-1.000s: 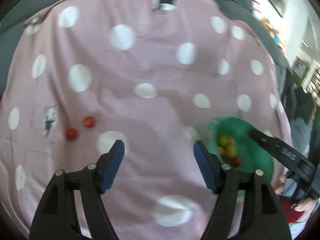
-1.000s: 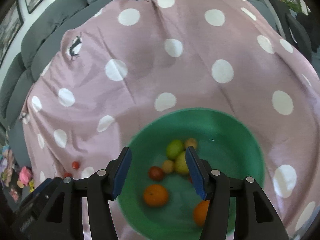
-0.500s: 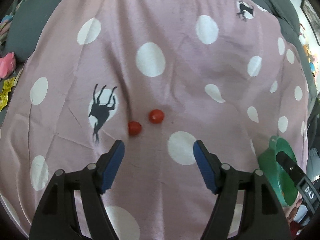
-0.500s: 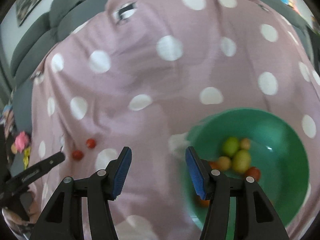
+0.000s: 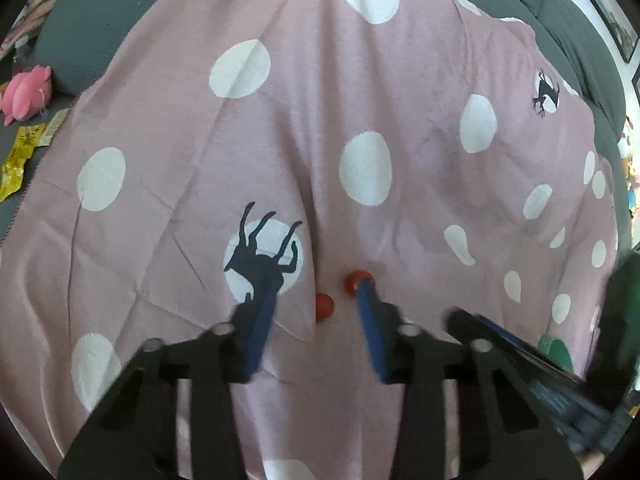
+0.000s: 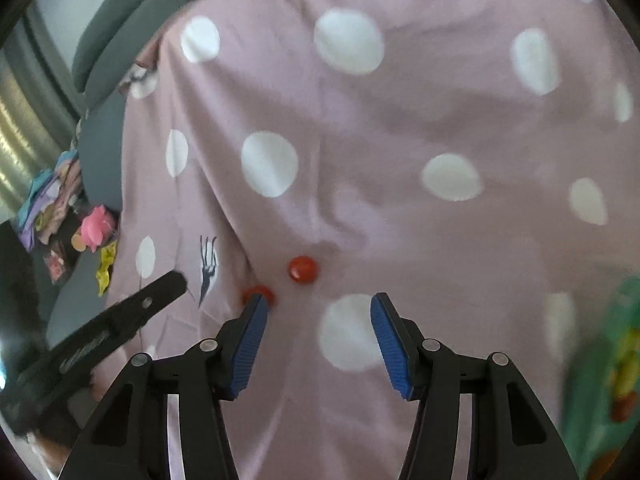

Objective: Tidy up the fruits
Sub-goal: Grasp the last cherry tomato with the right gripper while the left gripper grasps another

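Two small red fruits lie on the pink polka-dot cloth. In the left wrist view my left gripper [image 5: 316,300] is open with the nearer red fruit [image 5: 324,307] between its blue fingers; the second red fruit [image 5: 354,282] sits at its right fingertip. In the right wrist view my right gripper [image 6: 316,308] is open and empty; one red fruit [image 6: 303,269] lies just beyond it, the other [image 6: 258,293] at its left fingertip. The green bowl [image 6: 600,380] with several fruits is at the right edge, blurred. It also shows in the left wrist view [image 5: 554,350].
The pink cloth [image 5: 360,160] covers a grey sofa [image 5: 88,32]. A pink plush toy [image 5: 26,94] and yellow wrappers [image 5: 20,156] lie at the left. The left gripper's body [image 6: 100,336] crosses the lower left of the right wrist view.
Both grippers have swung left, away from the bowl and toward the two red fruits. My left gripper has come down around the nearer fruit and its fingers have narrowed.
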